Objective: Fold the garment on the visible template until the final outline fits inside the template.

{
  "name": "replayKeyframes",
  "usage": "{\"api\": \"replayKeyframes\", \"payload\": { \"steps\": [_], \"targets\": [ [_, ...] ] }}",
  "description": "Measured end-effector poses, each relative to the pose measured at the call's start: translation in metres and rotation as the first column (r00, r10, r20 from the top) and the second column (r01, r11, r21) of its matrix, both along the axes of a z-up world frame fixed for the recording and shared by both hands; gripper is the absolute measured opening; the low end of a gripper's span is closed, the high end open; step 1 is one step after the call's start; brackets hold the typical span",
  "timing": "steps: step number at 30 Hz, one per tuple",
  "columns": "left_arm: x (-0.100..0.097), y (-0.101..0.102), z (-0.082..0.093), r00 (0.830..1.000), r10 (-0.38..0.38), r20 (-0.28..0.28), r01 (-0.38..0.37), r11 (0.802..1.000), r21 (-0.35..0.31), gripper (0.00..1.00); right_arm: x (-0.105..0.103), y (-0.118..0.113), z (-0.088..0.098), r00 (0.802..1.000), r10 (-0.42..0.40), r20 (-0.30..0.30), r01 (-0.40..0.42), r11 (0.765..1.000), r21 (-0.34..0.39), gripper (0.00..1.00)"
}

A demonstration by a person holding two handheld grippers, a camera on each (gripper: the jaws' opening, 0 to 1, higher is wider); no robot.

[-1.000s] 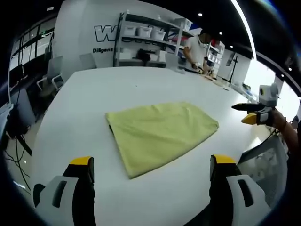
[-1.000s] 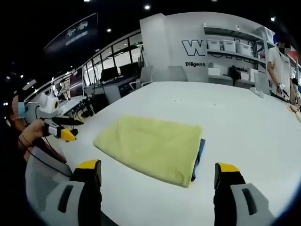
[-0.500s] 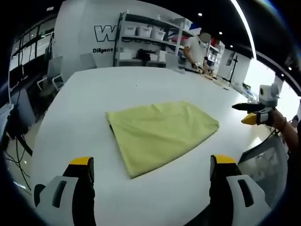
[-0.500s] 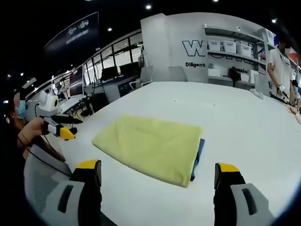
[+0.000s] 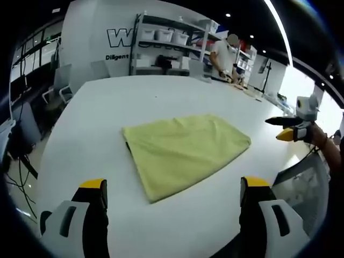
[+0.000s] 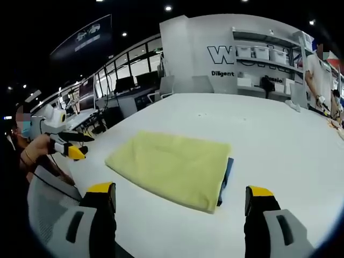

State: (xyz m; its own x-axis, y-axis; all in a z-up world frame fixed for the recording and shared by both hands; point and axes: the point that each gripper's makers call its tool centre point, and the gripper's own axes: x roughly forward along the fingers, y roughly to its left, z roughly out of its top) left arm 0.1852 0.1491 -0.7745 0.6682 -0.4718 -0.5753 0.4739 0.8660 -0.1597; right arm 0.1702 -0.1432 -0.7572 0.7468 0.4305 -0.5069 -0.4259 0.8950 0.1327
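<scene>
Folded yellow garment [image 5: 185, 153] lies flat on the white tabletop [image 5: 134, 97], roughly mid-table and nearer the edge where the person stands than the far edge by the shelves. In the right gripper view the same garment [image 6: 172, 167] covers a dark blue template [image 6: 228, 173]; only a narrow strip of the template shows past the garment's right edge, so the rest of its outline cannot be judged.

Left gripper [image 5: 171, 189]: jaws wide apart, yellow-tipped, nothing between them, held off the cloth above the near table edge. Also seen in the right gripper view [image 6: 75, 146], in the person's hand at the left, beside the table edge; its tips look close together from that angle.

Right gripper [image 6: 180, 197]: jaws spread, empty, clear of the garment and short of its near edge. It appears in the left gripper view [image 5: 285, 129] held by a hand past the right end of the table.

Background: shelving unit [image 5: 172, 51] with white bins; a person [image 5: 224, 54] stands at the far corner.
</scene>
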Motion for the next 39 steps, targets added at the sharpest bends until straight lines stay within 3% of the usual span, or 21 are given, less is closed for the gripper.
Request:
{"api": "replayKeyframes", "payload": {
  "steps": [39],
  "targets": [
    [-0.0016, 0.0039, 0.0010, 1.000, 0.012, -0.002, -0.012, 1.000, 0.001, 0.99, -0.0036, 0.0032, 0.0040, 1.000, 0.014, 0.008, -0.014, 1.000, -0.002, 0.99]
  ]
}}
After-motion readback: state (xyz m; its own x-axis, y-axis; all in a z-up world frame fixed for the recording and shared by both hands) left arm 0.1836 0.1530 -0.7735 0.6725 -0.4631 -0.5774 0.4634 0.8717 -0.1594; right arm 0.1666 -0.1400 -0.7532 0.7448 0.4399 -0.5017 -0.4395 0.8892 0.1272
